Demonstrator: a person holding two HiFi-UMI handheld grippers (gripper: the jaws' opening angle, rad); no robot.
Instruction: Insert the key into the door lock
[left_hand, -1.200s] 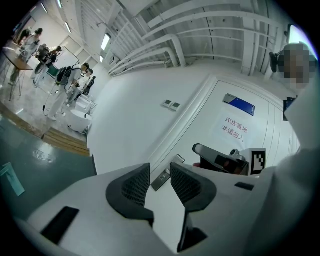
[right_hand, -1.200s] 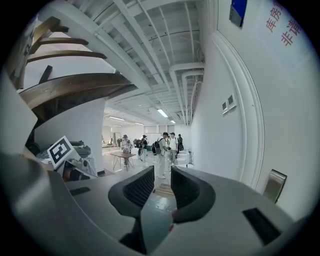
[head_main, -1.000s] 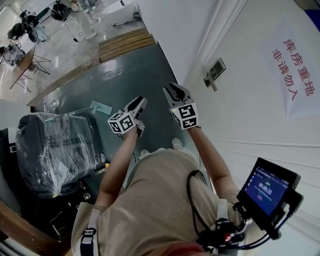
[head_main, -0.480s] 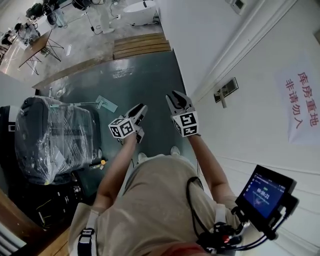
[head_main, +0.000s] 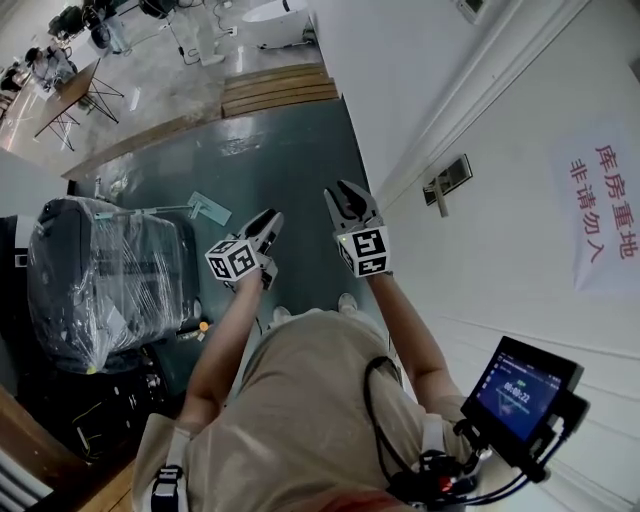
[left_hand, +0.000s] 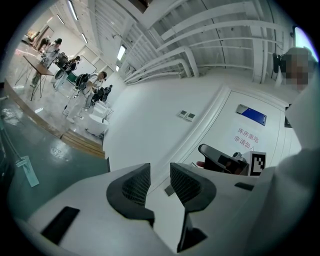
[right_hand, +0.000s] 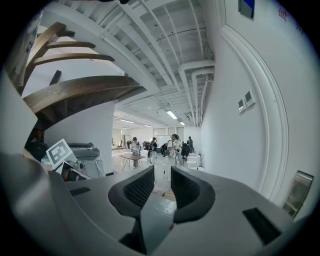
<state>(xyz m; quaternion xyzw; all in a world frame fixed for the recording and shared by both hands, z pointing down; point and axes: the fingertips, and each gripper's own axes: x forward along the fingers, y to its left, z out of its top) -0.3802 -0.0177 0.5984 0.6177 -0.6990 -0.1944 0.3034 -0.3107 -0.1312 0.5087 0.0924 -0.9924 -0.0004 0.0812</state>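
Step in hand: approach to the door, with insertion not begun. The door lock (head_main: 445, 180), a small metal plate with a handle, sits on the white door (head_main: 520, 260) right of centre in the head view. It lies up and to the right of the right gripper (head_main: 348, 200) and apart from it. No key is found in any view, neither at the lock nor in either tool. The left gripper (head_main: 268, 222) shows, in its own view, jaws a narrow gap apart with nothing between them, only wall and door frame beyond. The right gripper likewise stands slightly parted and empty, looking down the hall rather than at the lock. Pose: both forearms reach forward from the person at mid-frame. The two tools are side by side and near one another, jaws pointing toward the top of the frame, the right one nearer the door. Judgement: the next move calls for a key to be found and taken up, then for the holding tool to be turned right to face the lock squarely.
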